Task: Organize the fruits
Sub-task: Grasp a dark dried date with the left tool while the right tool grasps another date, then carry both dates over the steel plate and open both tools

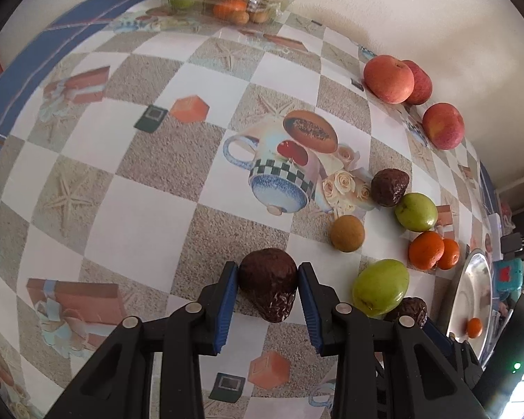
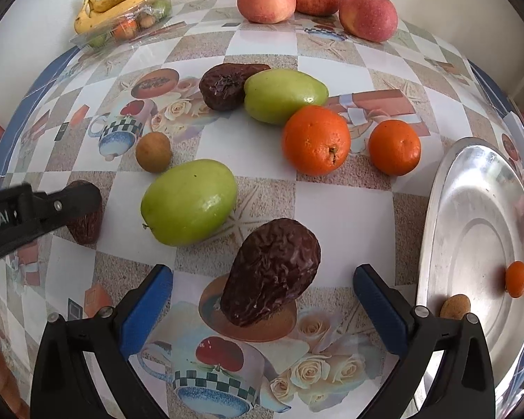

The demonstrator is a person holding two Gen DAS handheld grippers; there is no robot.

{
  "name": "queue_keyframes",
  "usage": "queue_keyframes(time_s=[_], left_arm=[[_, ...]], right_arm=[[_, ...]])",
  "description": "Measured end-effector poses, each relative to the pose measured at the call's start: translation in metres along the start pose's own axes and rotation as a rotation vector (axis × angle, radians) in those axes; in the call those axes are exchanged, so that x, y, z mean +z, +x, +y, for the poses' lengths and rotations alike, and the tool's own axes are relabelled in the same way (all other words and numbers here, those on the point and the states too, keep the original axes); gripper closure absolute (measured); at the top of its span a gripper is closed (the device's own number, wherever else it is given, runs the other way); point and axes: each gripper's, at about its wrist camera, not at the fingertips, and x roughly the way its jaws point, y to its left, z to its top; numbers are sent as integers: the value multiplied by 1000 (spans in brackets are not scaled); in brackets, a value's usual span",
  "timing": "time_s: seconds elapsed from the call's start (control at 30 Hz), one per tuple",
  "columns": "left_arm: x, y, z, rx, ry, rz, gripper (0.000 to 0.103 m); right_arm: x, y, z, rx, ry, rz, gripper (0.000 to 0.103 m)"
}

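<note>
The only writing you can read sits on the black arm of your left tool, where it enters the right wrist view from the left edge: white letters cut off by the frame, showing roughly "ot.AI". The fruits, the metal plate and the patterned cloth on the surface carry no legible words or numbers.

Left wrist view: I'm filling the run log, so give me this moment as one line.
left hand-held gripper: shut on dried date | right hand-held gripper: open around wrinkled date | metal plate: holds two small fruits
</note>
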Motion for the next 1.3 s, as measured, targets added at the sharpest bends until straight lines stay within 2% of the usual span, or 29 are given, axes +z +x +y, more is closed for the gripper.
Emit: queue_keyframes(time_s=[0.1,0.13,0.27,0.3,0.37,0.4,0.53,0.63,0.7,0.8,1.0,1.1,1.2,1.3], left_arm=[[0,1,0,0,-3,1,65],[1,1,0,1,-3,2,65],[1,1,0,-5,-3,3,59],[1,1,-1,-6,-4,3,56],[2,1,-2,-4,-5,2,52],[2,2,-2,-4,-8,2,51],[2,1,-1,-11,-27,1,50],[3,-3,-4,-12,-17,-24,53],[3,-9,-7,-14,-2,-45,70],[3,-18,-14,-28,26,-72,74],[2,-18,-19,-2,47,-83,74],[1,-11,-18,45,58,-68,71],[-1,-5,-17,28,51,-53,68],[-2,-4,-20,46,71,-54,67]], right_arm=[[1,-4,-4,25,29,-5,1],[2,-6,-6,31,40,-5,4],[4,-15,-12,40,46,-15,31],[4,-17,-13,42,48,-16,35],[3,-20,-14,49,50,-19,57],[3,-21,-15,63,49,-17,59],[2,-31,-20,74,65,-40,59],[2,-45,-23,94,73,-67,59],[3,-57,-25,103,86,-95,59],[2,-71,-29,115,97,-119,59],[1,-88,-38,134,128,-155,59],[2,-88,-41,135,134,-156,59],[2,-86,-45,147,147,-147,59],[1,-84,-49,149,157,-142,59]])
